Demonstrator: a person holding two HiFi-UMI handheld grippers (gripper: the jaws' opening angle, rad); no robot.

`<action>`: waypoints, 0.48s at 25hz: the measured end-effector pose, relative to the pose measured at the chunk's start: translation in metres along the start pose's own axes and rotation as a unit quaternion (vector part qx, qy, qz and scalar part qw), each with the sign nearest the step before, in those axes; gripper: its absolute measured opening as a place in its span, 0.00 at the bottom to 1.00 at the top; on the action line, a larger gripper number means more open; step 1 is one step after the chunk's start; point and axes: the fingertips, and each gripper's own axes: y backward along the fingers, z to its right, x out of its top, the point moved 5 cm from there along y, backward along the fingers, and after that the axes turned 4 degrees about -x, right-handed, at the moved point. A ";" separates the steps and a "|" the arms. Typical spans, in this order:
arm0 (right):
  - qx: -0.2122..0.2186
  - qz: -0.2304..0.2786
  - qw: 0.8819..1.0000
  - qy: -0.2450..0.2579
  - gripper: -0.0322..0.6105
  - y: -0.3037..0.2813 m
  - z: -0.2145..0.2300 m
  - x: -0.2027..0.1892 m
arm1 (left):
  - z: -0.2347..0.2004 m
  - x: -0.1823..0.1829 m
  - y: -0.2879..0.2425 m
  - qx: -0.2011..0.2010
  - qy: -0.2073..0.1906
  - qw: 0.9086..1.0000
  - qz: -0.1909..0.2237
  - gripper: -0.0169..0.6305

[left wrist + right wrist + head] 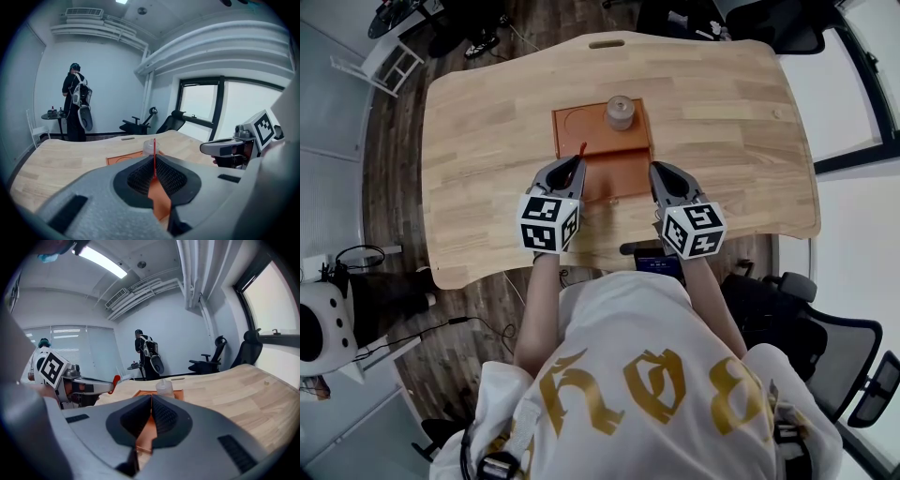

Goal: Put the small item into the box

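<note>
stick first: a thin red stick (154, 149) stands upright, pinched between the closed jaws of your left gripper (154, 165). its top pokes up above the tips, and in the head view it shows as a small red sliver (581, 150) at the nose of the left gripper (577, 165). your right gripper (151, 401) has its jaws pressed together with nothing between them.

both grippers hover side by side over the near half of the orange box (623, 180), left at its left edge and right (654, 171) at its right edge. the box lies flat near the middle of the wooden table (487, 122), and its far half carries a round recess. a small translucent bottle (620, 112) stands upright on that far half, toward its right corner, well clear of both grippers. the stick is above the box's left side, held off its surface. beyond the table, in the left gripper view, a person (75, 105) stands by a small round table.
</note>
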 end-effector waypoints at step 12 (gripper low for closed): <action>-0.001 -0.026 1.000 -0.009 0.07 -0.016 0.013 -0.011 | -0.007 -0.016 -0.023 -0.012 0.017 0.999 -0.030 0.05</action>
